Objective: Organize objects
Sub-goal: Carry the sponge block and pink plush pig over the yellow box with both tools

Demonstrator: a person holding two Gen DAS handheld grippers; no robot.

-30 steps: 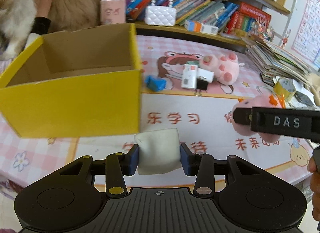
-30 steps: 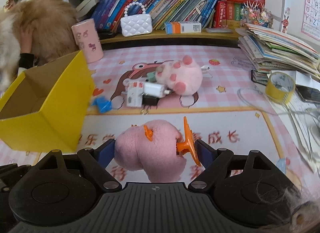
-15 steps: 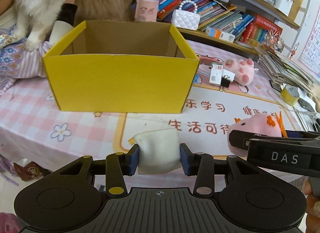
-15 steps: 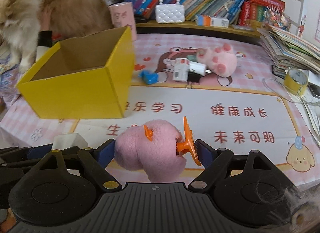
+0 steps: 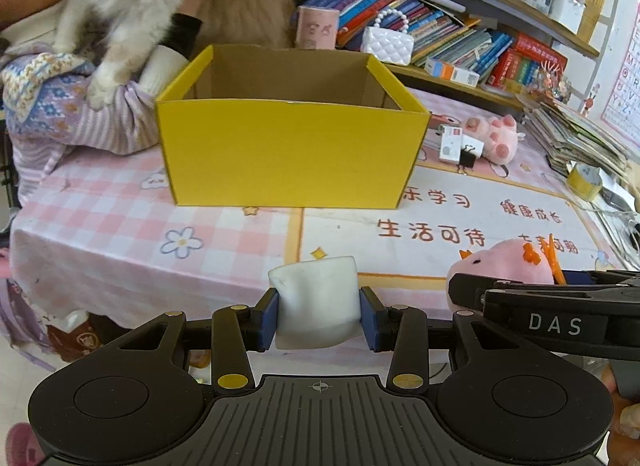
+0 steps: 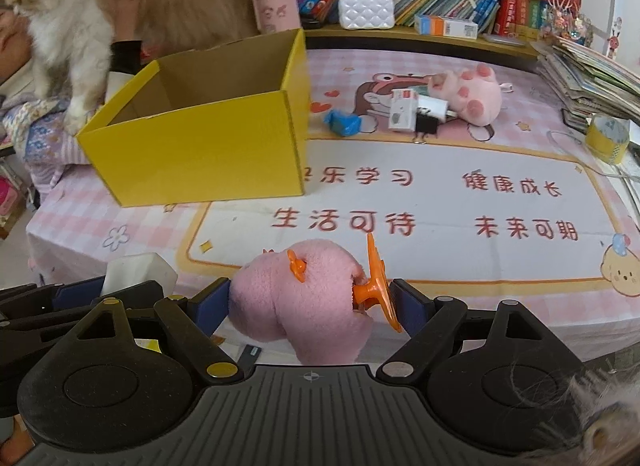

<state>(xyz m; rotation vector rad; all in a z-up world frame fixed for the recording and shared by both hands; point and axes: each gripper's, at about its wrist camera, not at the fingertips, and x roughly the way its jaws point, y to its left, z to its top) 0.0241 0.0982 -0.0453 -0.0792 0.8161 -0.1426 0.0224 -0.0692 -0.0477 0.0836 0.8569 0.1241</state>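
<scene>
Both grippers are kept loaded short of the open yellow cardboard box [image 5: 288, 153]: a white foam block [image 5: 316, 302] is clamped by the left gripper [image 5: 319, 318] and a pink plush toy [image 6: 304, 298] by the right gripper [image 6: 310, 306], presumably for dropping inside.

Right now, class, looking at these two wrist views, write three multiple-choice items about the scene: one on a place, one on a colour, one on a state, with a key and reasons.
1. Where does the blue clip lie?
A. inside the box
B. on the mat between the yellow box and the white charger
C. on the bookshelf

2. What colour is the plush toy in the right gripper?
A. pink
B. green
C. black

3. What is the left gripper doing?
A. open, holding nothing
B. resting inside the box
C. shut on a white block

Key: 1 B, it lies on the mat right of the box; 2 A, pink fur with orange parts; 3 C, both pads press the block's sides.
</scene>
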